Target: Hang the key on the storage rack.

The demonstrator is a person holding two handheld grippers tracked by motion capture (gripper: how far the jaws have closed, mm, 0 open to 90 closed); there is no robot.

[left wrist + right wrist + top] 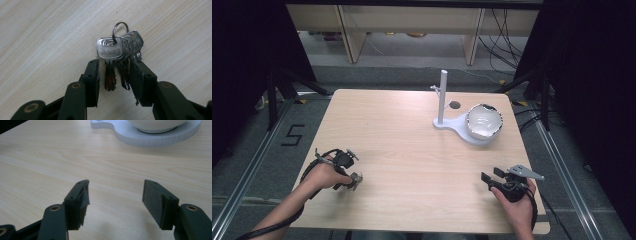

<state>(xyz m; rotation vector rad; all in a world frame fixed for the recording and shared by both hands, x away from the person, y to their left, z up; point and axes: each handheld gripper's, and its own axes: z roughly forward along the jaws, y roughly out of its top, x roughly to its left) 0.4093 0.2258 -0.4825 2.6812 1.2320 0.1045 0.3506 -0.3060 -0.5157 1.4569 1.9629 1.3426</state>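
Observation:
A bunch of silver keys point(117, 48) on a split ring point(119, 27) lies flat on the wooden table point(412, 150) at its front left. My left gripper point(115, 64) points down over it, jaws open and straddling the key blades. A gap shows between the left jaw and the nearest blade, while the right jaw sits close against the other blades. From above, the left gripper point(354, 180) is held by a hand, with the keys point(357, 176) at its tip. My right gripper point(116, 183) stands open and holds nothing, low over the table's front right point(488, 178).
A white stand with an upright post point(442, 97) and a flat base point(150, 138) sits at the back right, carrying a white bowl point(483, 121). A small round hole point(455, 105) is in the tabletop behind it. Bare wood lies between the grippers.

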